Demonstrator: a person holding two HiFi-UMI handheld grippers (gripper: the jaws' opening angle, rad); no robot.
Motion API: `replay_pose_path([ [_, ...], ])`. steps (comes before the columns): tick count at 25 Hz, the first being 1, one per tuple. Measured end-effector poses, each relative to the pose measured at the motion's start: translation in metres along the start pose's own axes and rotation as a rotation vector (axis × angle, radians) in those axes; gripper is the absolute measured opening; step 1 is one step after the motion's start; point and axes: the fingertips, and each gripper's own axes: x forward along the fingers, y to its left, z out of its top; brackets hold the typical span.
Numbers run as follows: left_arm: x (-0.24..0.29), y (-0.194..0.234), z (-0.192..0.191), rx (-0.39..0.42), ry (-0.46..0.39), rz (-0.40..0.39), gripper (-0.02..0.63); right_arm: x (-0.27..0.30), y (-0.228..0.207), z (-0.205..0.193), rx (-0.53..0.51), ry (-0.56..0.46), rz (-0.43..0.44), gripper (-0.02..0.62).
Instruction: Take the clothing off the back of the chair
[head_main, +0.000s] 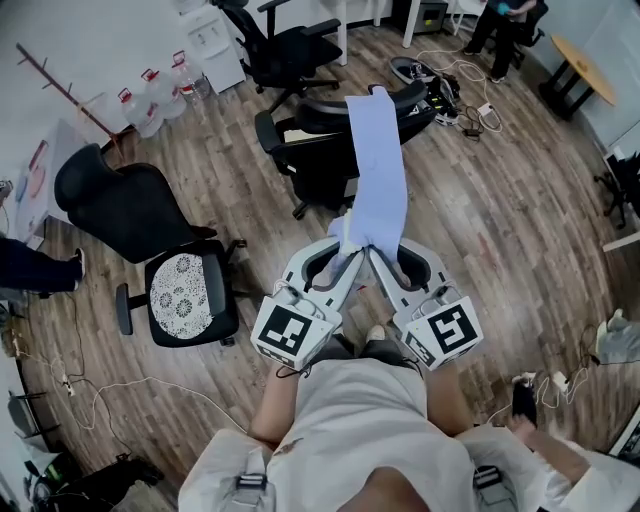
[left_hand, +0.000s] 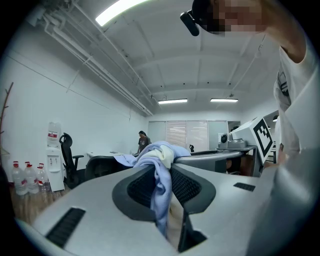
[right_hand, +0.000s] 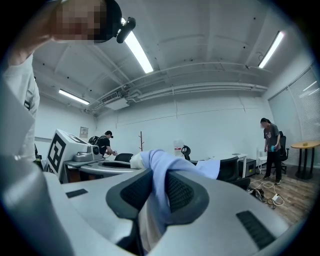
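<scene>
**Item: pale blue garment, removal part-done**

The garment (head_main: 378, 170) is stretched between the black office chair (head_main: 318, 160), over whose back its far end is draped, and the two grippers. Its near end is clamped in the left gripper (head_main: 343, 258) and the right gripper (head_main: 380, 256), each with its jaws pressed onto bunched cloth. The step in hand is judged to be the pulling-off. Next, a pull toward the person is called for, raised enough that the far end is lifted clear of the backrest.
</scene>
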Motion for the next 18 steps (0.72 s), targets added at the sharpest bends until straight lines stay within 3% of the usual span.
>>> replay_pose_path([
  [18, 0.003, -0.069, 0.003, -0.008, -0.025, 0.097, 0.095, -0.068, -0.006, 0.003, -0.014, -0.022, 0.109, 0.084],
])
